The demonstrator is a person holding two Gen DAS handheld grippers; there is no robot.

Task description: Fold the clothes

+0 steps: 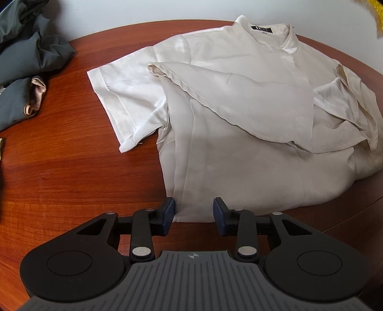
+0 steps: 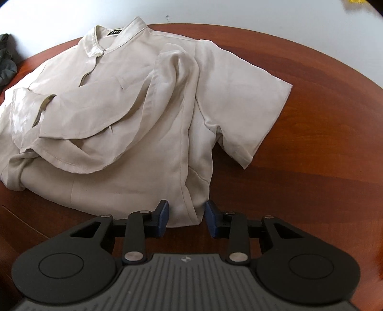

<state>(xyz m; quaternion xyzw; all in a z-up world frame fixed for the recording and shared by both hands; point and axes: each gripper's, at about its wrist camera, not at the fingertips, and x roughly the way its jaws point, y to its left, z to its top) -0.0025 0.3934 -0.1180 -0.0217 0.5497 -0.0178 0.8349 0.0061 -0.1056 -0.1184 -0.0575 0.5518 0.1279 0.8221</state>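
A cream short-sleeved shirt [image 1: 239, 148] lies front up on the round wooden table [image 1: 71, 172], collar at the far side, its lower front flap turned back over the chest. My left gripper [image 1: 194, 213] points steeply down at the shirt's near left hem corner. The jaws are open, and the corner lies between the blue pads without being pinched. In the right wrist view the same shirt [image 2: 143, 114] spreads out on the table [image 2: 311, 186]. My right gripper [image 2: 186, 215] stands open astride the near right hem corner, with the fabric loose between its pads.
A heap of dark grey clothes [image 1: 28, 71] with a pink lining lies at the table's far left, and its edge [image 2: 6, 64] shows in the right wrist view. Something yellow [image 1: 378, 14] sits at the top right. A white wall rises behind the table.
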